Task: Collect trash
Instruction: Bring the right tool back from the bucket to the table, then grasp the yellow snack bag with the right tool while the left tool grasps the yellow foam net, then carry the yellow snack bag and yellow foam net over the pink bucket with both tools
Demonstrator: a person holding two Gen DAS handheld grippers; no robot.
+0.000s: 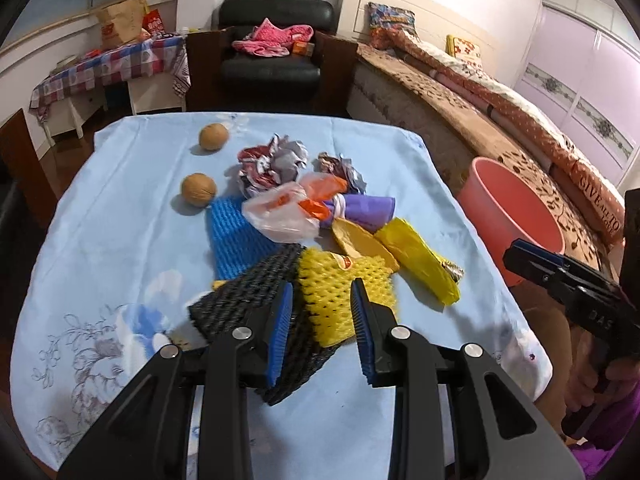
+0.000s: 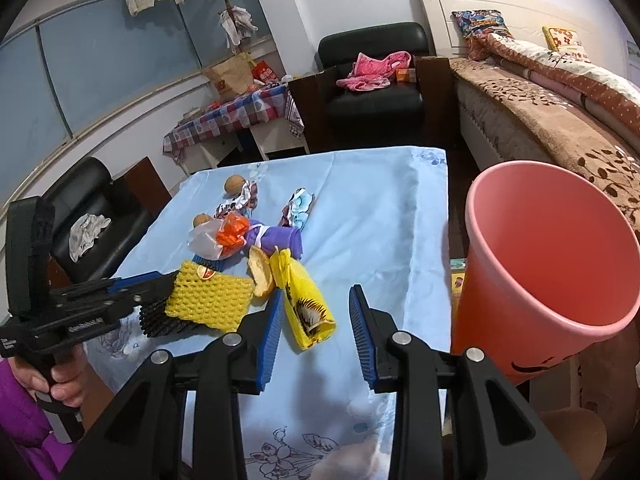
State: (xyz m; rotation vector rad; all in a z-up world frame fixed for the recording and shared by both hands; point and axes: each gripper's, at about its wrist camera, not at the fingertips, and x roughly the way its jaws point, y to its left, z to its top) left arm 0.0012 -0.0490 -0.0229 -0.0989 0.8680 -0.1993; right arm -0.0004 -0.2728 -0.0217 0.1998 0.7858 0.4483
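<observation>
Jaws of the left gripper [image 1: 322,286] stand apart, hovering over the near end of the trash pile with nothing pressed between the blue pads; below the gap lie a yellow foam net [image 1: 344,288] and, overlapping it on the left, a black foam net [image 1: 248,300]. Whether the pads touch either net cannot be told. The right gripper [image 2: 314,296] likewise has its jaws parted and empty, poised above a yellow snack bag [image 2: 304,300] that lies flat on the tabletop [image 2: 380,220].

Further out in the pile, a blue foam net [image 1: 232,232] lies beyond the black one, with a clear plastic bag [image 1: 280,212] marked in orange resting on its far end. Just beside that are a rolled purple bag [image 1: 364,208] and a piece of orange peel [image 1: 356,236]. Two crumpled foil wrappers [image 1: 272,164] sit behind them, and two walnuts [image 1: 199,189] lie apart on the left side of the light blue cloth.

Off the right edge of the tabletop stands a pink bin [image 2: 552,256], open mouth tilted toward the right wrist camera and showing nothing inside. A hand [image 2: 60,380] with a purple sleeve holds the left gripper's handle. Beyond the tabletop are a black armchair [image 1: 276,44] and a bed [image 1: 500,112].
</observation>
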